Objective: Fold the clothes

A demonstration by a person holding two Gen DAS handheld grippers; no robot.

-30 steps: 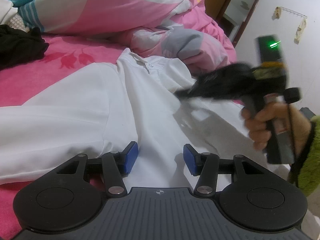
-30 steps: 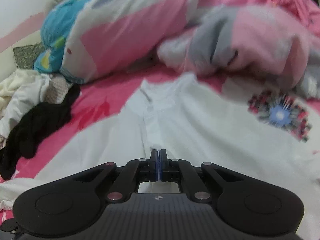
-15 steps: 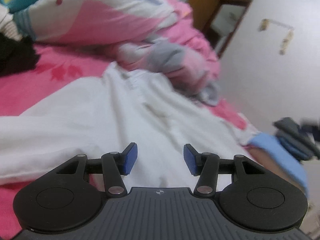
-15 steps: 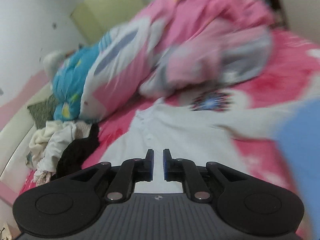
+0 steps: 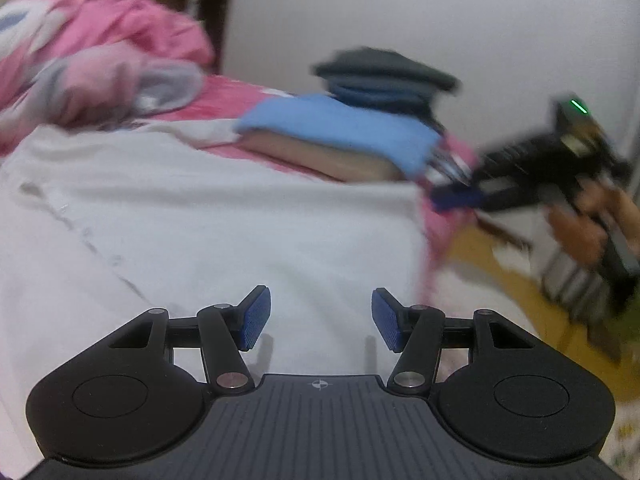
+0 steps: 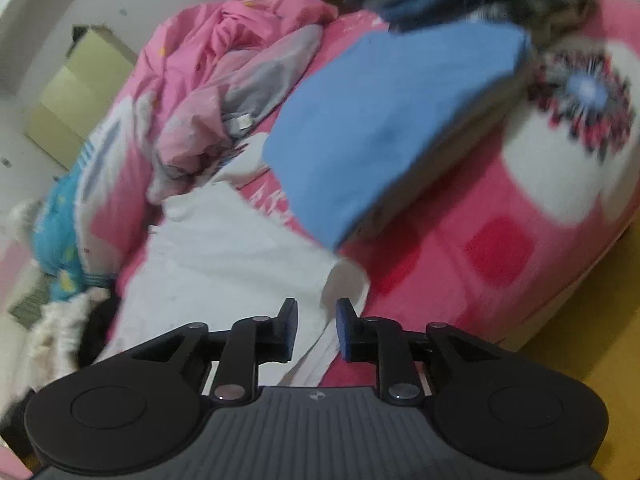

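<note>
We are holding the left gripper (image 5: 321, 316) with fingers wide apart over the white shirt (image 5: 208, 232), gripping nothing; the right gripper (image 6: 316, 326), fingers slightly apart and empty, is hanging at the shirt's edge, which is lying on the pink bed (image 6: 480, 216) beside a folded blue garment (image 6: 384, 128).

The shirt (image 5: 208, 232) lies spread on the bed (image 6: 500, 248). Folded clothes (image 5: 344, 128) sit beyond it, far right, apparently stacked. The quilt (image 5: 92, 60) is heaped far left.
</note>
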